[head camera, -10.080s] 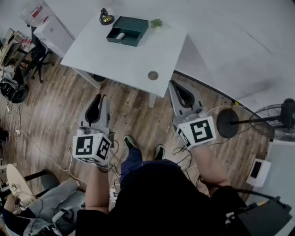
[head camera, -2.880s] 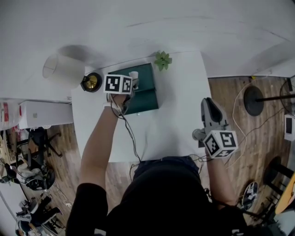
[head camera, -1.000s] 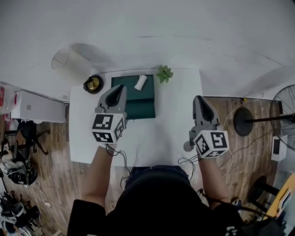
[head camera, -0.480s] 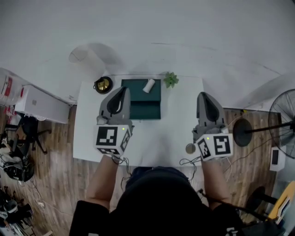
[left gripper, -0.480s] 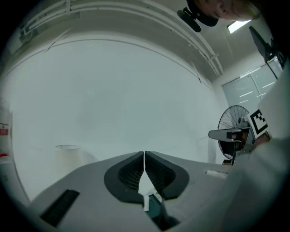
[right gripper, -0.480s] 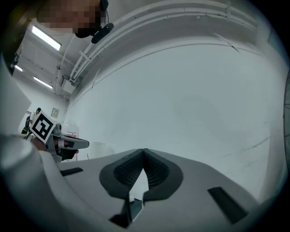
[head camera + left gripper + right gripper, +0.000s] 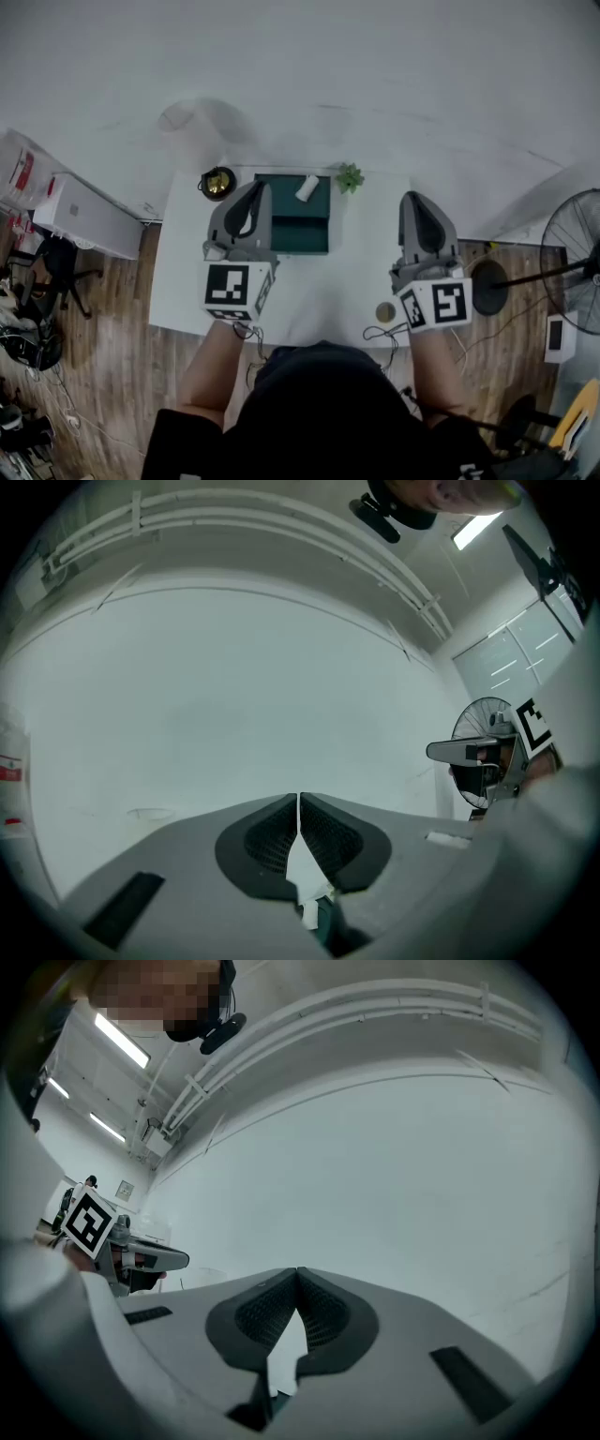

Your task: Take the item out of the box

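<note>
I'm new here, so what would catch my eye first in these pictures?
The left tool and right tool, each carrying a black-and-white marker cube, hover shut and empty at a white table. At the table's far side sits a dark green box with a white roll at its far edge.

I see white tabletop (image 7: 319, 291), far edge against pale wall. Small green plant (image 7: 350, 176) at far edge, right of middle. Brass-coloured round object (image 7: 217, 182) at far left corner. Small round disc (image 7: 385, 311) by near edge, toward right corner. Beyond right edge, standing fan (image 7: 574, 272) on wooden floor (image 7: 94, 375); beyond left edge, white cabinet (image 7: 82, 217).
</note>
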A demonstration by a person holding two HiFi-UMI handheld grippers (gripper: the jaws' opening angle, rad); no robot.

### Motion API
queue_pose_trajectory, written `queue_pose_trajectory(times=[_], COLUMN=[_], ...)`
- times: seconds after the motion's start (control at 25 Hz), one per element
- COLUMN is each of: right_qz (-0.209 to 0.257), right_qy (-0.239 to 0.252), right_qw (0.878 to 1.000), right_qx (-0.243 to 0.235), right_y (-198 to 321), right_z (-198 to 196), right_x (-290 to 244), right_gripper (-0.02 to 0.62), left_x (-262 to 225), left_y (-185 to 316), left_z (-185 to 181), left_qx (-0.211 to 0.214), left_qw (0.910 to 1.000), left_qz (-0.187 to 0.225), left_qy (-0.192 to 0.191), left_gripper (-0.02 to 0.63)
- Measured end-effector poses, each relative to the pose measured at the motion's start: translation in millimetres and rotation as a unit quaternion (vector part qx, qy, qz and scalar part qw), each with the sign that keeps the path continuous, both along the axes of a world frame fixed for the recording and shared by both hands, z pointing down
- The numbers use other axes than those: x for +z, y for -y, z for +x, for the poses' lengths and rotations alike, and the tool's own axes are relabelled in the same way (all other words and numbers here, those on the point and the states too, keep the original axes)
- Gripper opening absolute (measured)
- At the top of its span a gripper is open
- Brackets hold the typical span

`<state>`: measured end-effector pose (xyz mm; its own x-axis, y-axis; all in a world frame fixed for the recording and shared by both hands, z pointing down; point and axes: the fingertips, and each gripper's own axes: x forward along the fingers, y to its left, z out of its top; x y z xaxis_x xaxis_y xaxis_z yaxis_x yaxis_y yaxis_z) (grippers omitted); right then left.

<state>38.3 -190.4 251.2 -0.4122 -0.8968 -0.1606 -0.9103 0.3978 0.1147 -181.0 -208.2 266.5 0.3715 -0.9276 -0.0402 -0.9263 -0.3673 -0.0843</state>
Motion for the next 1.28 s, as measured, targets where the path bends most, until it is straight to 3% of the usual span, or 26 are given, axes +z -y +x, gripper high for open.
queue_pose_trajectory(times=[1.28], right_qz=[0.001], right_qy=[0.005], right_qw=[1.000], right_qx=[-0.001], right_y=[17.0], right_z=[-1.7], right_x=[4.4], right_gripper=[0.003], left_x=[8.4], left_y=[21.6], left_z=[0.3], left_qx=[0.001], left_qw=[0.9999], left_qz=[-0.010], left_qy=[0.001], left_gripper=[0.012])
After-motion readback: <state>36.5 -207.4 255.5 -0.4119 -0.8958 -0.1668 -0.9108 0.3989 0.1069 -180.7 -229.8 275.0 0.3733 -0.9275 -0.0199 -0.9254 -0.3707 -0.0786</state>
